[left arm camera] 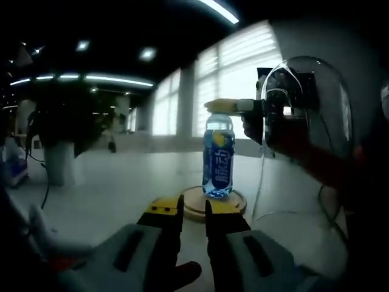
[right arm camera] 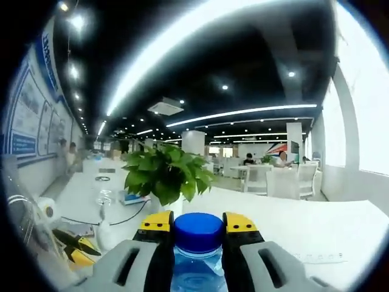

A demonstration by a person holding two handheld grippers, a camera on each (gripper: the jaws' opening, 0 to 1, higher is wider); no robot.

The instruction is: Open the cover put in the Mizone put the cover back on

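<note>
So there's one Mizone bottle [left arm camera: 218, 157] here: clear plastic, blue label with white lettering and a yellow blob near the top, blue cap [right arm camera: 198, 231]. In my left gripper view it's standing upright on a round wooden base [left arm camera: 196, 204] on the white table [left arm camera: 109, 188]. Everything else I'll place off that bottle.

My right gripper [right arm camera: 198, 224] is clamped on the bottle right at the neck. In the right gripper view the two yellow-tipped jaws sit tight against either side of the blue cap, and the clear shoulder of the bottle shows just below it. From the left gripper view you can see that same gripper coming in from the right at the top of the bottle.

My left gripper [left arm camera: 193, 210] is low and in front of the bottle, its jaws nearly closed with only a thin gap between them, holding nothing. The tips are near the edge of the wooden base; can't tell if they touch it.

One clear dome cover [left arm camera: 304, 137] is just to the right of the bottle, tilted up off the base. One leafy potted plant [right arm camera: 165, 173] sits on the table beyond the bottle in the right gripper view.
</note>
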